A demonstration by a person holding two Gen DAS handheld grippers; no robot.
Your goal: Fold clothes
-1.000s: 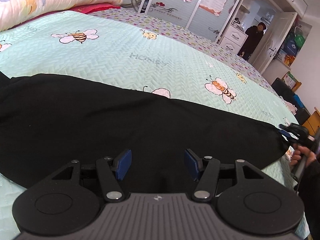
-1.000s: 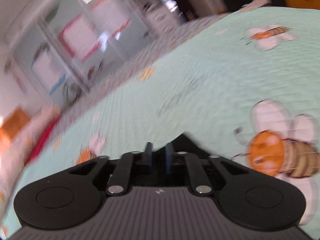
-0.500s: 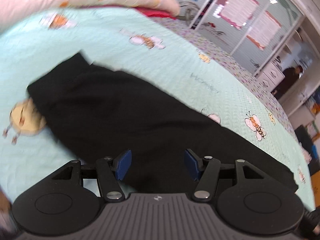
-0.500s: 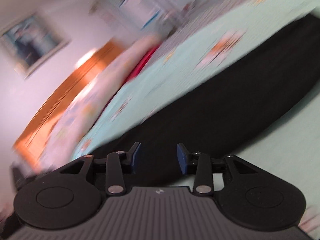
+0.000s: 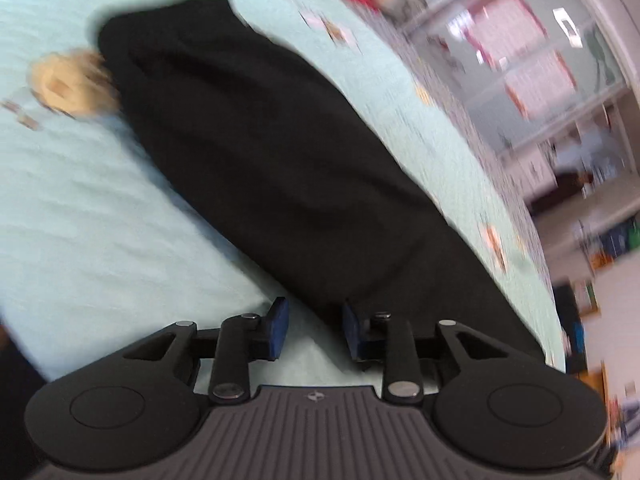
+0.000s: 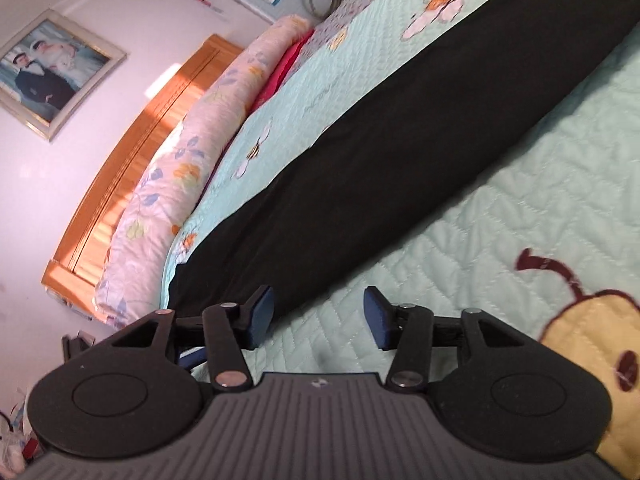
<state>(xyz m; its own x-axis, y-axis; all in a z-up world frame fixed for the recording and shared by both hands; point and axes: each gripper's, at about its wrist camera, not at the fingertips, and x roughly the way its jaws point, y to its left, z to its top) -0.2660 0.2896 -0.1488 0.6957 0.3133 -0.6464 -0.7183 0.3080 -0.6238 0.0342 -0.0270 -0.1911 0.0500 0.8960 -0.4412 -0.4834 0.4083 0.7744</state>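
The black garment [image 5: 280, 152] lies as a long strip on the bed [image 5: 100, 220], running from upper left to lower right. The left gripper [image 5: 314, 324], fingers spread, straddles its near edge. The right gripper [image 6: 318, 320], spread, has the garment [image 6: 400, 140] just beyond its left finger.

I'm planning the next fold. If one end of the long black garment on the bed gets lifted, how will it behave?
Likely floppy: the long black fabric garment lies flat with soft ripples, so it should drape and sag. Probably light, since it barely dents the mint quilted bedspread. Pushed, it would likely bunch on the textured quilt rather than slide.
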